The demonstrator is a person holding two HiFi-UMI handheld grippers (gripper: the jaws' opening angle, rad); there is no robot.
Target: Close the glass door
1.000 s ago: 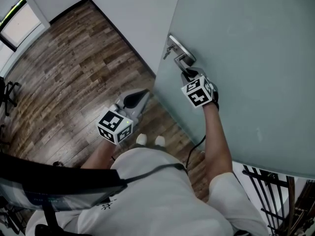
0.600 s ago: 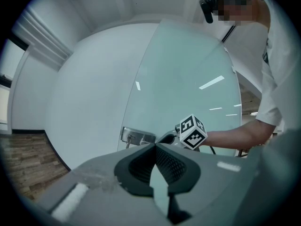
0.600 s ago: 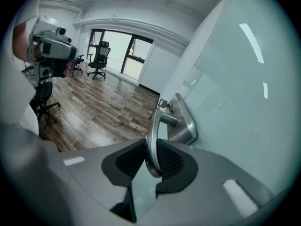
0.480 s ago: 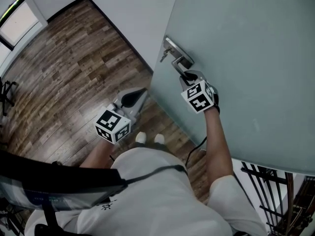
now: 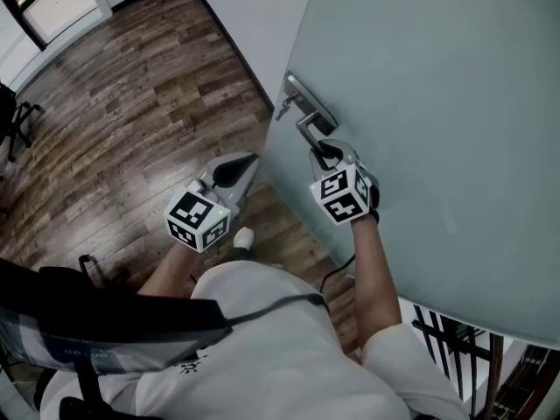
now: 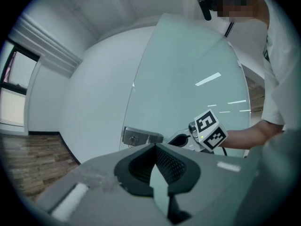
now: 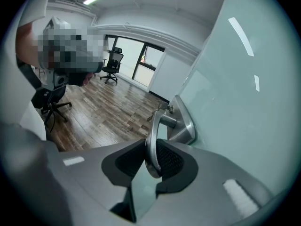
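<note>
The frosted glass door (image 5: 437, 103) fills the right of the head view and stands ajar. Its metal lever handle (image 5: 306, 122) sits on a lock plate near the door's edge. My right gripper (image 5: 325, 153) is shut on that lever; in the right gripper view the handle (image 7: 153, 135) runs down between the two black pads. My left gripper (image 5: 241, 169) hangs shut and empty to the left of the door's edge, pointing at it. The left gripper view shows the door (image 6: 188, 79), the lock plate (image 6: 138, 136) and the right gripper's marker cube (image 6: 209, 130) ahead.
Wooden floor (image 5: 131, 103) spreads to the left, bounded by a white wall (image 5: 245, 7). A dark metal railing (image 5: 455, 348) stands behind the door at the lower right. Office chairs (image 7: 112, 62) stand far off by a window.
The door's edge and handle have swung left and towards me, with my right gripper still on the lever. The left gripper has shifted slightly with my body.
</note>
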